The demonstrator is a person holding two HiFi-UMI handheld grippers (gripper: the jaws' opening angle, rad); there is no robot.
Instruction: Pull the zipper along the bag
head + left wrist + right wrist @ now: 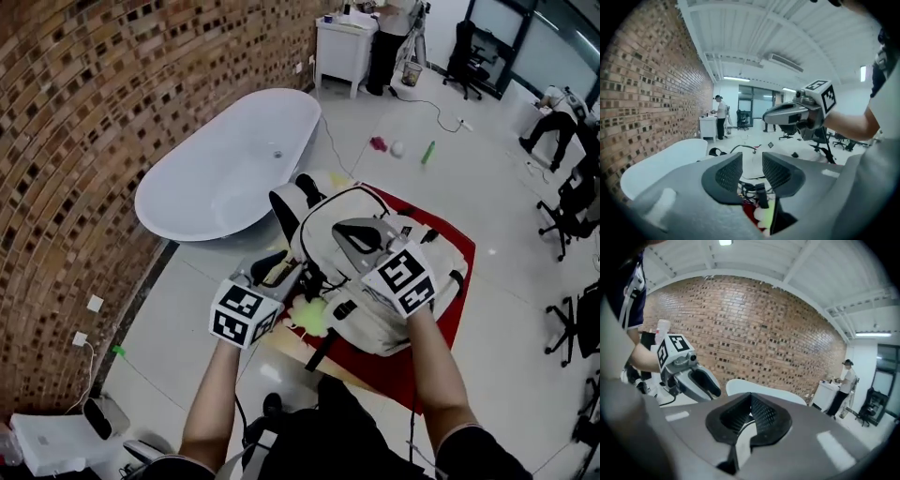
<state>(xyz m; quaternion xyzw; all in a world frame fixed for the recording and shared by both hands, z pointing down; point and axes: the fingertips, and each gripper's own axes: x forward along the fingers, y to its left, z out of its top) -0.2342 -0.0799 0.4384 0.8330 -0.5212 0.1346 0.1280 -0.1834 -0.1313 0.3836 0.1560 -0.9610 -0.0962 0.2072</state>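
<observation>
A cream backpack (pixel 323 220) with black straps (pixel 286 208) lies on a red mat (pixel 459 248). A dark line curves round its upper edge (pixel 352 191). My left gripper (pixel 296 277) is at the bag's near-left side and open. In the left gripper view (pixel 752 173) the bag's pale cloth (pixel 752 161) shows through the gap, and a black strap piece (pixel 761 194) lies below without touching the pads. My right gripper (pixel 339 228) hovers over the bag's top. Its jaws meet at the tips (pixel 750 399), and I see nothing between them. Each gripper shows in the other's view (pixel 765 116) (pixel 711 389).
A white bathtub (pixel 234 159) stands to the left against a brick wall (pixel 75 141). A yellow-green item (pixel 314 319) pokes out under the bag's near edge. A person stands at a white cabinet (pixel 342 47) at the back. Office chairs (pixel 572 202) line the right side. Small objects (pixel 398 148) lie on the floor.
</observation>
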